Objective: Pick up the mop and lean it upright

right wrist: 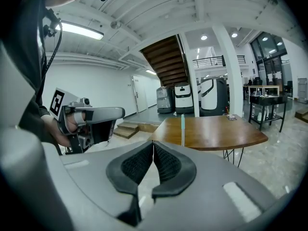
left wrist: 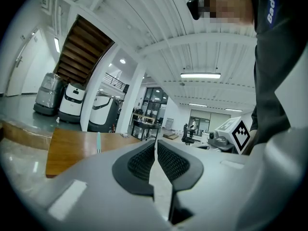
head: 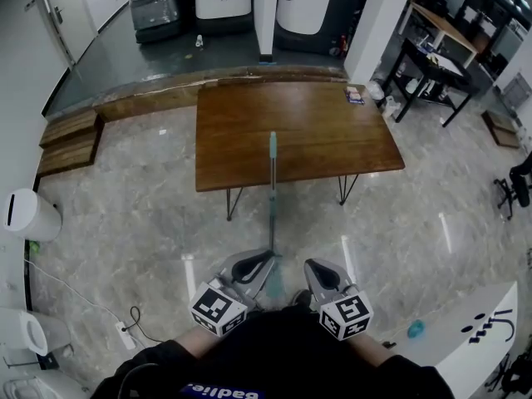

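Note:
The mop (head: 272, 191) stands upright, its thin pole leaning on the front edge of the brown wooden table (head: 316, 131) and its teal grip tip above the tabletop. Its teal head (head: 275, 283) rests on the floor between my grippers. My left gripper (head: 259, 263) is just left of the pole's lower end, shut and empty. My right gripper (head: 320, 269) is to the right of the pole, also shut and empty. The left gripper view shows the teal tip (left wrist: 98, 141) left of the closed left gripper (left wrist: 155, 143). In the right gripper view the pole (right wrist: 182, 129) stands beyond the right gripper (right wrist: 153, 144).
A small packet (head: 355, 96) lies on the table's far right corner. A white bin (head: 30, 214) and a power strip with cable (head: 125, 334) are on the floor at left. Wooden steps (head: 71, 140) are at back left, a black desk (head: 436, 69) at back right, and a white panel (head: 482, 331) at lower right.

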Available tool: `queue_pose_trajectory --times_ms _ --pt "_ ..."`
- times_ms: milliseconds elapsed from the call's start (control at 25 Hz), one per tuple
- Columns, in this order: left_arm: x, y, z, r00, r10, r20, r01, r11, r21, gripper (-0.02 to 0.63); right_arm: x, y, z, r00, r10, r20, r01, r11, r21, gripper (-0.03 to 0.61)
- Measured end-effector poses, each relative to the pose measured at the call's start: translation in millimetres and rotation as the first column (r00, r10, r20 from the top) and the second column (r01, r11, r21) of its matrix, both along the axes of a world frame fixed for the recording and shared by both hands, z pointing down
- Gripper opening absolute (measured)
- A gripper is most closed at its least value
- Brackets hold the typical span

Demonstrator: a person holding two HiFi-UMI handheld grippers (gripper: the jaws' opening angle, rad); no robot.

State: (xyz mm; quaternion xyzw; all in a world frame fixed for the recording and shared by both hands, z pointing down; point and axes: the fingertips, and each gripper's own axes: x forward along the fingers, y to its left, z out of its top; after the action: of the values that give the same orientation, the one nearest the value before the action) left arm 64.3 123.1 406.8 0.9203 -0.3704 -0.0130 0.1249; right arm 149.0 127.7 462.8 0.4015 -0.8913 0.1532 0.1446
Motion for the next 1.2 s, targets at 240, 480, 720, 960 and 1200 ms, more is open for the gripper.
queue_pose_trajectory --times_ms 240,480,720,960,1200 --pt "10 -18 -1 0.999 -0.031 0.035 0.031 1.0 0.001 0.048 5 -23 1 0.999 -0.039 0.035 0.039 0.999 0.002 0.011" --pt "23 -46 -1 0.991 -0.104 0.078 0.105 0.994 -0.007 0.057 20 -63 -5 0.991 -0.109 0.073 0.108 0.994 0.017 0.014" --pt "41 -85 -7 0.974 -0.195 0.116 0.197 0.98 -0.001 0.071 46 -104 -6 0.979 -0.17 0.115 0.17 0.985 0.013 0.017" --pt "51 -122 -7 0.942 -0.29 0.167 0.292 0.956 0.014 0.087 77 -132 4 0.965 -0.215 0.148 0.219 0.976 -0.011 0.021" --pt "52 -147 -6 0.919 -0.338 0.202 0.34 0.94 0.026 0.104 88 -148 12 0.956 -0.247 0.157 0.255 0.967 -0.028 0.023"
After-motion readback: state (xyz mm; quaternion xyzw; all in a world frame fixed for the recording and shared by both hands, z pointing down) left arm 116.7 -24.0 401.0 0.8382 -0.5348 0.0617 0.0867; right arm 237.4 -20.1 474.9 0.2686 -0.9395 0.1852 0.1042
